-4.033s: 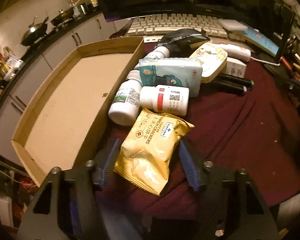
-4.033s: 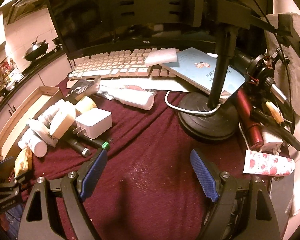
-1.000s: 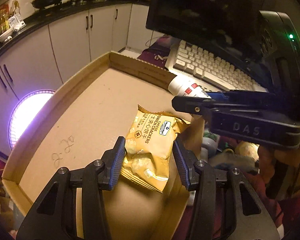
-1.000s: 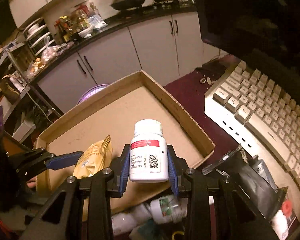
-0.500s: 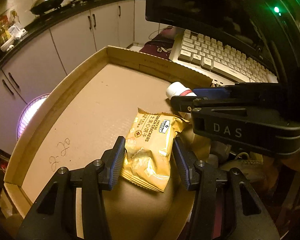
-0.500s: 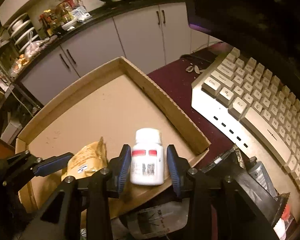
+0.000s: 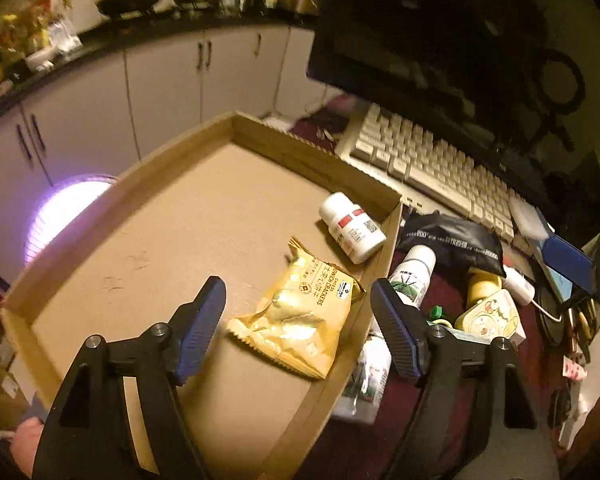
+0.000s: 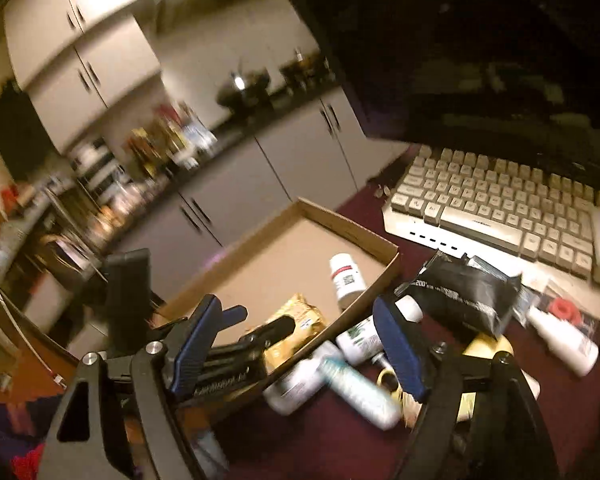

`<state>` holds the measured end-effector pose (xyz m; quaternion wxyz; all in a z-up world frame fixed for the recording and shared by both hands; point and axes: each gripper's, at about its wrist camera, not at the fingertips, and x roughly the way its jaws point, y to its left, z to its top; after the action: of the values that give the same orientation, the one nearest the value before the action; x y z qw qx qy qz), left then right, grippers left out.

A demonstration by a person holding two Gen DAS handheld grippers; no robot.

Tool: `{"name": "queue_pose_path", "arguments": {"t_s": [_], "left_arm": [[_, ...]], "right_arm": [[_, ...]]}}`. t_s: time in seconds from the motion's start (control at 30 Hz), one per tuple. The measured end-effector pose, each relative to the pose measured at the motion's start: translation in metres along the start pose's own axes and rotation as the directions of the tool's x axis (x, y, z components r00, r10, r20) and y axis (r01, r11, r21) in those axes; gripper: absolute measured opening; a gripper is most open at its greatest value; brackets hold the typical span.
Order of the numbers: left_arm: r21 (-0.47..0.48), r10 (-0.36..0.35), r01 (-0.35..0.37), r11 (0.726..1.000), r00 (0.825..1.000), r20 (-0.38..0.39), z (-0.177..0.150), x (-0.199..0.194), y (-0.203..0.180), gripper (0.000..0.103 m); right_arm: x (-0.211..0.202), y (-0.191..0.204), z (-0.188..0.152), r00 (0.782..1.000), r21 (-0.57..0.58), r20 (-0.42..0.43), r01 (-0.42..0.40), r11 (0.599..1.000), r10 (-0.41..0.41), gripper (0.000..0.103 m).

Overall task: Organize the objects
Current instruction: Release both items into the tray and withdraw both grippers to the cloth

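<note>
Now that both grippers let go, the cardboard tray (image 7: 100, 216) holds two things: the left gripper (image 7: 298, 326) is opening above the yellow cracker bag (image 7: 296, 322), which lies flat and free. The white pill bottle (image 7: 352, 233) lies on its side near the tray's right wall, and the right gripper (image 8: 296, 344) – jaws opening, nothing between them – is drawn back. In my judgement two objects are sorted, while the clutter (image 7: 452, 248) on the maroon cloth (image 8: 320, 440) is still waiting.

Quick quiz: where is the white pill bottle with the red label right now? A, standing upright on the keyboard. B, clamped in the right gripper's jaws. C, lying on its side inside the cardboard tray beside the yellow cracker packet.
C: the white pill bottle lies on its side in the cardboard tray, near the yellow cracker packet, with nothing gripping it.
</note>
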<state>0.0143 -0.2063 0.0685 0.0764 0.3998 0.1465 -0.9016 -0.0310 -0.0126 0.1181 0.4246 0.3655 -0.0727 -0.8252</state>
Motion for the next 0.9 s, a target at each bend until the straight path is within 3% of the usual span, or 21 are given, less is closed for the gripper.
{"name": "queue_pose_path", "arguments": {"t_s": [0.23,0.43,0.6,0.9], "left_arm": [[-0.018,-0.024,0.025,1.0,0.998,0.055,-0.01,-0.031,-0.015,0.079],[0.067,-0.071,0.068,0.995,0.996,0.05,-0.023,-0.041,-0.052,0.079],[0.122,-0.109,0.103,0.987,0.993,0.047,-0.03,-0.051,-0.075,0.079],[0.131,-0.121,0.115,0.985,0.992,0.043,-0.035,-0.053,-0.081,0.079]], "right_arm": [[-0.019,-0.005,-0.012,0.998,-0.03,0.013,0.069,0.997,-0.069,0.079],[-0.041,-0.028,-0.043,0.985,-0.011,0.02,0.172,0.985,-0.172,0.079],[-0.048,-0.04,-0.051,0.979,0.017,0.014,0.203,0.979,-0.203,0.079],[-0.049,-0.04,-0.056,0.971,-0.016,0.018,0.238,0.971,-0.238,0.079]]}}
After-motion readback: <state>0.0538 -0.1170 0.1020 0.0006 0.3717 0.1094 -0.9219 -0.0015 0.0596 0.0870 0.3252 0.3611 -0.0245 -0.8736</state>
